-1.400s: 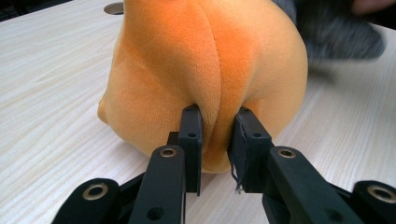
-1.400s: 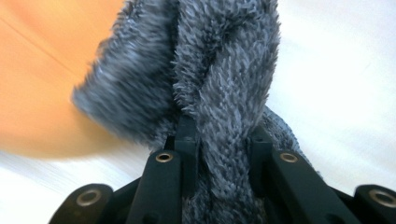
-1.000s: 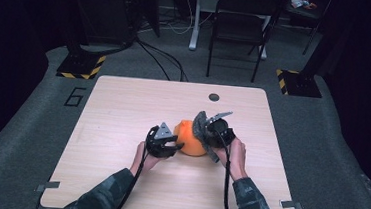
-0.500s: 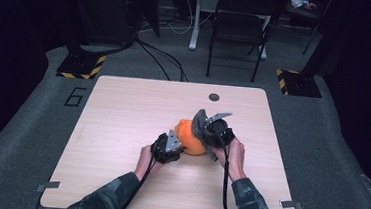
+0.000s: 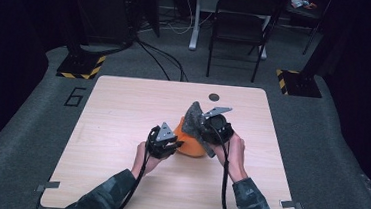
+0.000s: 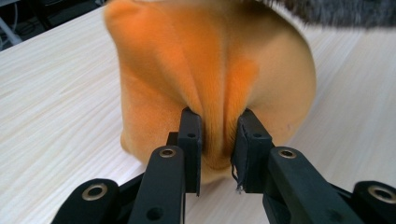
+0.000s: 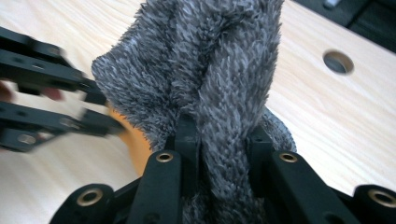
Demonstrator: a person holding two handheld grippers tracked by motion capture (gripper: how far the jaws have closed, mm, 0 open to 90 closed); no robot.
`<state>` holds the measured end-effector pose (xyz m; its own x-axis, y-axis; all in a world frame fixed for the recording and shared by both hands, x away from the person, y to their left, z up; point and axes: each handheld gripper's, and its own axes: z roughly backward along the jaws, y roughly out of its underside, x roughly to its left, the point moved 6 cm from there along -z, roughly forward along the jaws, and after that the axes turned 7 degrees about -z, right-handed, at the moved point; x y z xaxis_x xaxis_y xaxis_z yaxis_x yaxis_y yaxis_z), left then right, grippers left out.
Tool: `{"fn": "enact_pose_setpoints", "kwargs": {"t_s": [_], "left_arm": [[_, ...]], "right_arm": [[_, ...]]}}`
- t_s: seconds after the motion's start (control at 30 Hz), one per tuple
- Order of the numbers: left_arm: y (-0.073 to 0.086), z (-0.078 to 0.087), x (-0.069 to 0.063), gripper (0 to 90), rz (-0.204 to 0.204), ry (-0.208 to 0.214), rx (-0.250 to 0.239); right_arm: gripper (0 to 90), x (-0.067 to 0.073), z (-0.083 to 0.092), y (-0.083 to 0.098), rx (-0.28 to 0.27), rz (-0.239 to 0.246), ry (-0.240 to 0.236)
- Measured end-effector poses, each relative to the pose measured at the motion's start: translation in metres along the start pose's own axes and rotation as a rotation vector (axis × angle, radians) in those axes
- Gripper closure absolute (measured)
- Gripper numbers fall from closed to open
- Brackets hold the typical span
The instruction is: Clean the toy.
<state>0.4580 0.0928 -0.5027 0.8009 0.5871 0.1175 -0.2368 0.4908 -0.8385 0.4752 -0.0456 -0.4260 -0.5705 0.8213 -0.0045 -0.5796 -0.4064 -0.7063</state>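
Pinching orange cloth (image 6: 210, 84) fold, your left gripper (image 6: 217, 135) jaws just closing, anchors it on desk (image 5: 123, 109); right gripper (image 7: 219, 140) jaws clamp grey cloth (image 7: 205, 60), likely peeling layers apart.

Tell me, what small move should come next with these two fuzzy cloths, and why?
Probably lift the grey cloth further off the orange cloth. The right gripper pinches the grey one; the left gripper, just closing, pinches an orange fold, holding it down on the table.
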Motion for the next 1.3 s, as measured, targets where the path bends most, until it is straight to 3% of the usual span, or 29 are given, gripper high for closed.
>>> {"fn": "enact_pose_setpoints", "kwargs": {"t_s": [0.1,0.13,0.2,0.3,0.37,0.57,0.67,0.73,0.97,1.17,1.2,1.3], "left_arm": [[0.003,-0.004,-0.008,75.1,-0.041,-0.010,0.010],[0.004,-0.004,-0.008,75.0,-0.042,-0.006,0.021],[0.005,-0.006,-0.005,74.8,-0.030,0.003,0.016],[0.006,-0.007,-0.004,73.9,-0.038,0.014,0.029],[0.007,-0.009,-0.004,73.6,-0.030,0.007,0.021],[0.010,-0.008,-0.001,73.4,-0.013,0.027,0.029],[0.009,-0.009,-0.001,73.3,-0.012,0.018,0.029],[0.009,-0.010,-0.001,73.2,-0.010,0.014,0.023],[0.011,-0.011,0.002,73.1,0.002,0.023,0.014],[0.010,-0.011,0.001,73.0,0.000,0.030,0.017],[0.010,-0.012,0.002,73.0,0.000,0.026,0.012],[0.011,-0.011,0.002,73.0,0.003,0.039,0.015]], "right_arm": [[72.6,0.010,-0.011,0.001,0.028,0.038,0.016],[72.7,0.010,-0.020,0.005,0.059,0.037,0.045],[72.7,0.008,-0.027,0.009,0.067,0.047,0.055],[72.8,0.006,-0.027,0.012,0.086,0.030,0.050],[72.8,0.003,-0.028,0.012,0.078,0.047,0.049],[72.8,-0.002,-0.029,0.015,0.100,0.018,0.034],[72.8,-0.004,-0.028,0.017,0.107,0.033,0.045],[72.8,-0.004,-0.025,0.021,0.136,0.026,0.057],[72.7,-0.018,-0.027,0.027,0.149,-0.018,0.031],[72.6,-0.027,-0.027,0.035,0.189,-0.030,0.038],[72.6,-0.028,-0.027,0.037,0.201,-0.058,0.033],[72.6,-0.034,-0.030,0.041,0.204,-0.078,0.003]]}}
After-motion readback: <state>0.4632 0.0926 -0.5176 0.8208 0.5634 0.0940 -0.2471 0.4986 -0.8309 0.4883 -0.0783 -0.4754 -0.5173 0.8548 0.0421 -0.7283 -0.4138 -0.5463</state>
